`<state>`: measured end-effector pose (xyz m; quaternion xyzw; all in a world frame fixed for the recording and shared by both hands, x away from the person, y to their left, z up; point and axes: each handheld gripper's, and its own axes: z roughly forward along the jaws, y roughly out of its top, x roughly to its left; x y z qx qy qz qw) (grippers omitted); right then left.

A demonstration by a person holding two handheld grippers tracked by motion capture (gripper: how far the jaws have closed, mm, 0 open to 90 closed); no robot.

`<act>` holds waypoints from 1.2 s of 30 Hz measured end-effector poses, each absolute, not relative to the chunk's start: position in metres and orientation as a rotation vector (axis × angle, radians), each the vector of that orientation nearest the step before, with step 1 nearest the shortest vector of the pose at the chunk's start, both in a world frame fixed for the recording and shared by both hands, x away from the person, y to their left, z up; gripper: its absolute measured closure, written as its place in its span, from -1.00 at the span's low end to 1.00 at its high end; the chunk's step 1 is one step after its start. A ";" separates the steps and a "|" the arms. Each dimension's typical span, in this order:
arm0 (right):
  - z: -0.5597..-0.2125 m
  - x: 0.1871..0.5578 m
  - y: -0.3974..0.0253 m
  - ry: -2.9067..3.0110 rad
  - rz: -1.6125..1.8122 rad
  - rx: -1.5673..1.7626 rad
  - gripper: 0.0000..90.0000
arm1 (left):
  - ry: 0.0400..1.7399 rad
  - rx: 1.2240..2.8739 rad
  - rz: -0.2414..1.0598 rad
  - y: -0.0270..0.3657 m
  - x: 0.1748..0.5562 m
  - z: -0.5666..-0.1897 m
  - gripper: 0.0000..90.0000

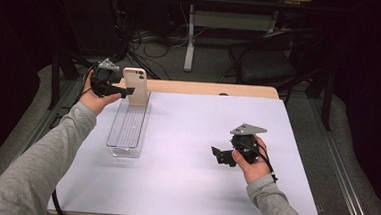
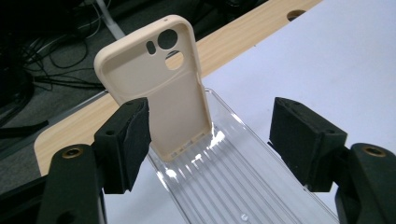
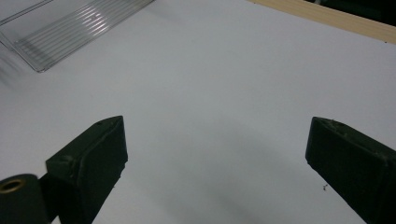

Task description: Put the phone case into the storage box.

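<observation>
A beige phone case stands upright at the far end of a clear ribbed tray, its lower edge resting on the tray floor. My left gripper is beside it on the left with its jaws wide apart. The case rests against one jaw pad, and the other pad is well clear of it. My right gripper hangs open over the bare white tabletop at the right, nothing between its jaws.
The white mat covers the table, with a wooden strip along the far edge. Beyond it are a black chair, a desk leg and floor cables.
</observation>
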<state>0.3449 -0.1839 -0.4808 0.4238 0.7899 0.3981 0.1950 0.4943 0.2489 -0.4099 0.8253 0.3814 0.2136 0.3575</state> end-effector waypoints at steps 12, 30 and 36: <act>-0.480 0.349 -0.181 2.235 1.105 1.162 -0.89 | 0.976 2.143 0.454 0.247 0.481 -0.406 -0.48; -0.474 0.359 -0.172 2.266 1.085 1.134 -0.92 | 0.989 2.083 0.340 0.254 0.469 -0.405 -0.64; -0.473 0.361 -0.174 2.273 1.080 1.135 -0.94 | 0.987 2.058 0.320 0.257 0.465 -0.403 -0.66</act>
